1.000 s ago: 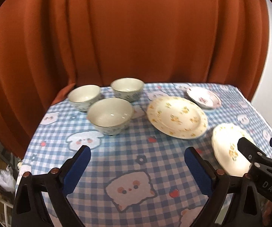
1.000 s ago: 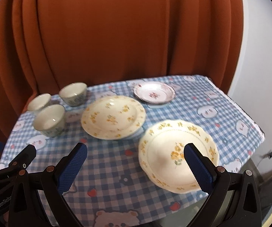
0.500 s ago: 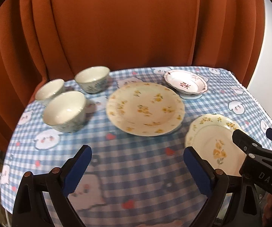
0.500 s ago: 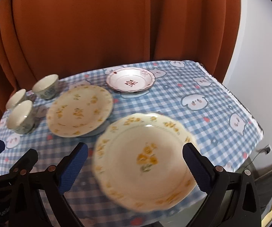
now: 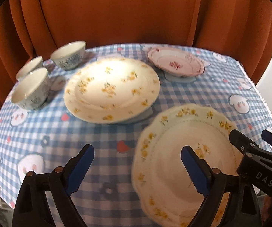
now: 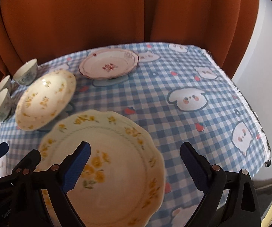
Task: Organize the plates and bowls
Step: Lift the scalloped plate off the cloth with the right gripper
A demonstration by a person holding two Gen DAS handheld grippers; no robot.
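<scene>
On the blue checked tablecloth (image 5: 32, 128) lie a scalloped yellow-flowered plate (image 5: 173, 179) (image 6: 117, 179) at the near right, a round yellow-flowered plate (image 5: 111, 89) (image 6: 45, 98) in the middle, and a pink-flowered plate (image 5: 175, 64) (image 6: 107, 66) at the back. Three bowls (image 5: 30, 88) (image 6: 0, 106) stand together at the left. My left gripper (image 5: 137, 169) is open above the cloth, its right finger over the scalloped plate. My right gripper (image 6: 135, 166) is open over the scalloped plate's right half. Neither holds anything.
An orange curtain (image 5: 117, 13) hangs close behind the table. The cloth's frayed right edge (image 6: 249, 109) drops off beside a white wall (image 6: 268, 47). The right gripper's body (image 5: 257, 160) shows at the left wrist view's right edge.
Both grippers have moved forward and to the right, closer to the scalloped plate, which looms larger in both views. Both stay open. No dish has moved.
</scene>
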